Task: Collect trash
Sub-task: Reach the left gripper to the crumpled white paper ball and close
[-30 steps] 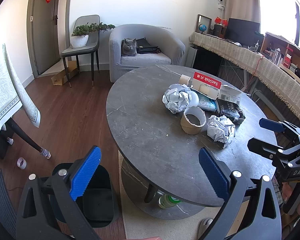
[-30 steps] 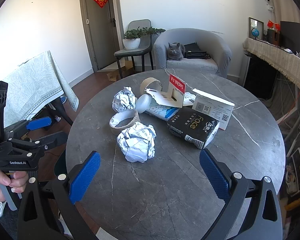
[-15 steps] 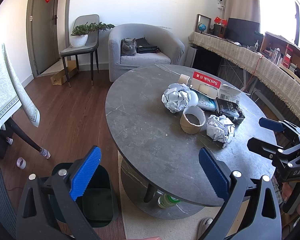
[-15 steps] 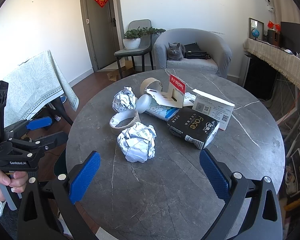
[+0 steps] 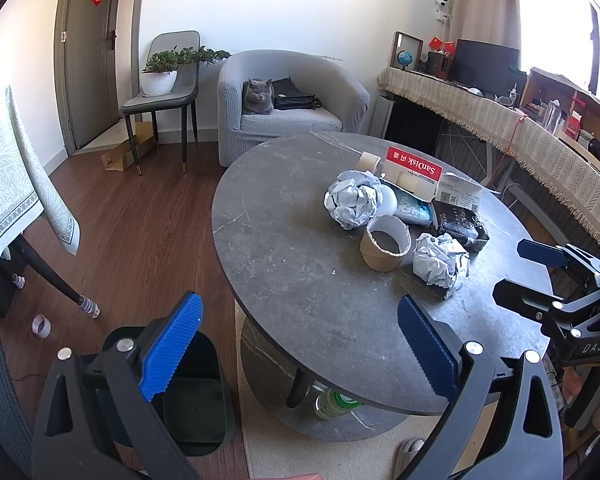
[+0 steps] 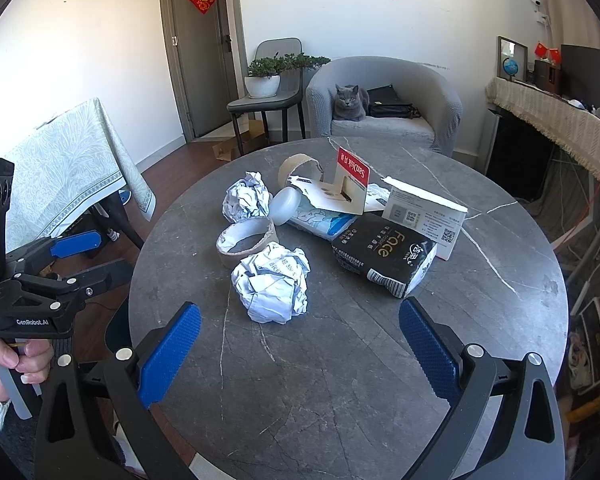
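- Left wrist view: the left gripper [image 5: 298, 340] hangs over the near edge of the round grey table [image 5: 284, 264], jaws spread wide, nothing between them.
- Down on the floor beside the table sits the dark trash bin [image 5: 196, 396], right under the left blue pad.
- The trash is bunched on the table's far half: a crumpled paper ball [image 5: 354, 200], a cardboard tape ring [image 5: 385, 243] just in front of it, and a second paper ball [image 5: 440, 262] beside the ring.
- The right gripper [image 5: 528, 270] pokes in from the right edge, open too.
- Right wrist view: the right gripper [image 6: 300, 354] hovers above the table, jaws wide apart and empty, the near paper ball [image 6: 272, 286] just ahead of them.
- Behind it lie the ring [image 6: 246, 240], the other ball [image 6: 247, 202], a black tissue pack [image 6: 384, 258] and a red-topped SanDisk card [image 6: 350, 184].
- The left gripper [image 6: 90, 256] shows at the left, open, a hand [image 6: 14, 364] on its grip.
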### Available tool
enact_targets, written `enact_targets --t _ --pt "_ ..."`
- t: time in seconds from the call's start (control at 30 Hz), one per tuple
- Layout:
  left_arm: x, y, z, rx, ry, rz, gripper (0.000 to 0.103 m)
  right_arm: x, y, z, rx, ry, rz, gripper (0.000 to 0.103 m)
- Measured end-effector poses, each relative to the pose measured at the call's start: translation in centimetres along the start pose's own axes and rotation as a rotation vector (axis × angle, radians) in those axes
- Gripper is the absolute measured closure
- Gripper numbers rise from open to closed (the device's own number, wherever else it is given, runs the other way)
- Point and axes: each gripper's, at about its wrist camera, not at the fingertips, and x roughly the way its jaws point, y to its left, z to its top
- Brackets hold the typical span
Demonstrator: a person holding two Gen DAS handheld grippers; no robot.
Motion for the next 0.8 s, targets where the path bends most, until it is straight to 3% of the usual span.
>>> enact_targets --t 0.23,0.33,0.4,0.8 --pt "-0.2 -0.7 0.1 -0.004 -0.003 -0.110 0.004 0.2 -1.0 -0.3 0.002 0.023 -0.032 0.003" --pt "-0.2 -1.8 0.1 0.018 -0.008 -0.143 0.010 -0.1 -2.1 -0.4 0.021 0.019 -0.062 0.003" --pt "0.1 -2.7 0.0 0.029 0.007 -0.171 0.021 -0.3 -2.9 -0.5 0.041 0.014 -0.071 0.004" --pt "2.6 -5.8 -0.7 0.040 0.073 -0.264 0.036 -0.8 -4.6 -0.8 0.077 0.023 -0.075 0.007"
